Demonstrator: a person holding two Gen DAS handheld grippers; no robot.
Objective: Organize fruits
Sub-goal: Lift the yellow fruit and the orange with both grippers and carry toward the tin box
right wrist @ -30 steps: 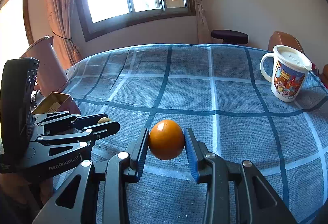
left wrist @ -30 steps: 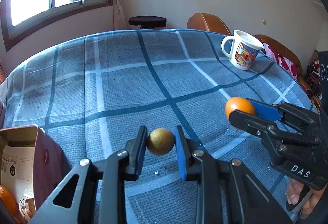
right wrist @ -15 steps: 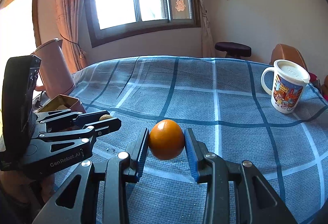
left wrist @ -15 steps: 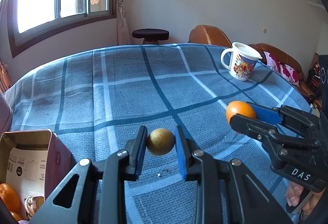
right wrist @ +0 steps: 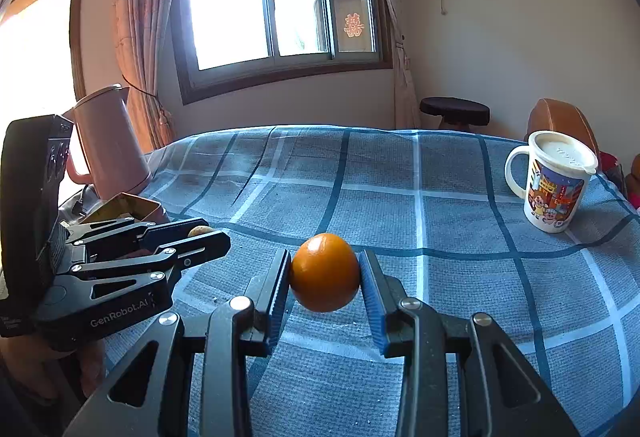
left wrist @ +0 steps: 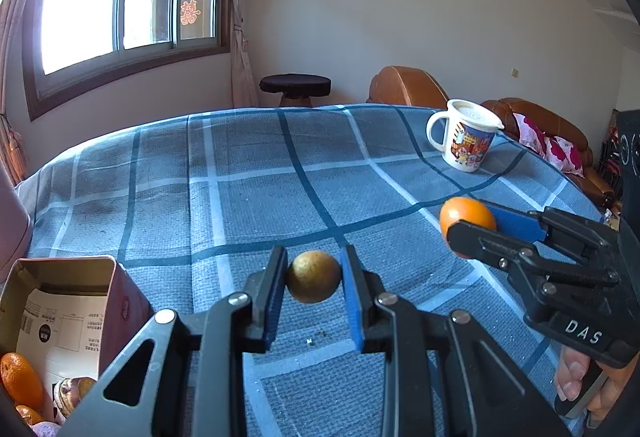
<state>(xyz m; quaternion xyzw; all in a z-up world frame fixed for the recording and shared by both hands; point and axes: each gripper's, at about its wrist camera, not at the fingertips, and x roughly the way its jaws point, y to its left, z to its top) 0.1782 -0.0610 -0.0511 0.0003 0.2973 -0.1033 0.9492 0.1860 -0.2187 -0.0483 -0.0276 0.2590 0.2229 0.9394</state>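
Fruit sits in both of your grippers, clear of the table. Your left gripper (left wrist: 313, 277) is clamped on a small brownish-yellow fruit (left wrist: 313, 276), pinched at its sides between the blue pads. Your right gripper (right wrist: 325, 273) is clamped on an orange (right wrist: 324, 272) the same way.

Both fruits are round and held only at two narrow contact spots, so I judge that a quick swing or any easing of the squeeze could let one roll out onto the checked tablecloth (left wrist: 248, 189) and off toward the edge. The two grippers are also near each other; crossing paths on the way to the tin could knock a fruit loose.

The open tin box (left wrist: 68, 301) stands low on your left, near the left gripper. It already holds oranges (left wrist: 20, 381) and some wrapped items beside a printed card. The lidded mug (left wrist: 464, 141) stands well apart at the far right; what is in it cannot be seen.
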